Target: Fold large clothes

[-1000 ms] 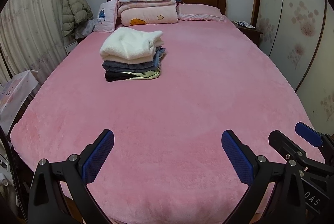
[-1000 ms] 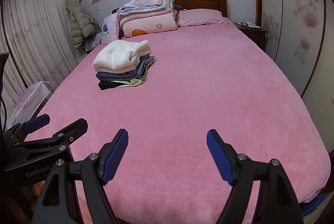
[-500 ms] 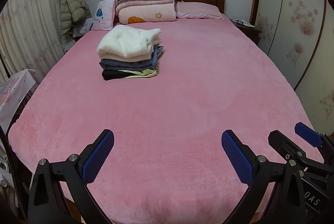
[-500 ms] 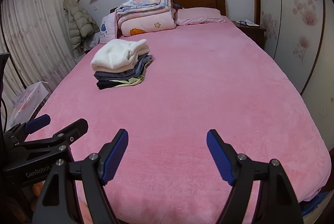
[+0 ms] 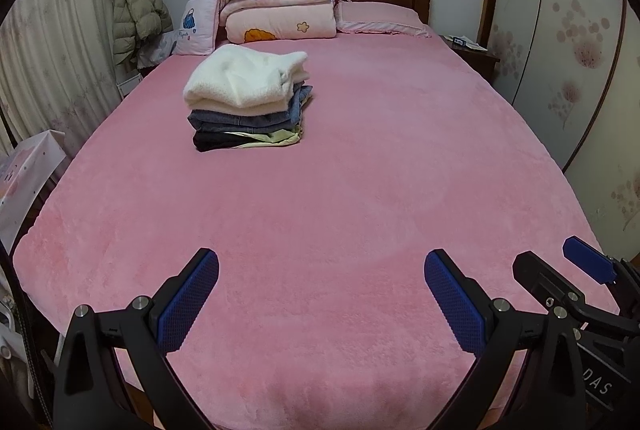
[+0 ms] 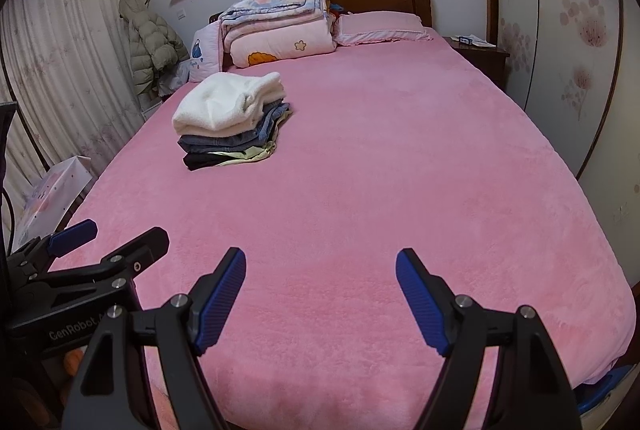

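Both the left gripper [image 5: 322,294] and right gripper [image 6: 320,294] are held with fingers spread, empty, at the bed's [image 5: 360,189] foot edge; the folded stack [image 5: 248,101] is seen well ahead toward the head-left corner, nearer the left gripper.

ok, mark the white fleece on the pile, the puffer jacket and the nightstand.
white fleece [image 5: 244,79], left wrist view, middle of its top face.
puffer jacket [image 5: 134,9], left wrist view, quilted chest.
nightstand [image 6: 482,51], right wrist view, top front edge.

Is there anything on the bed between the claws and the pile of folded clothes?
No, only bare pink blanket lies between the left claw, the right claw and the pile of folded clothes. Both wrist views show it.
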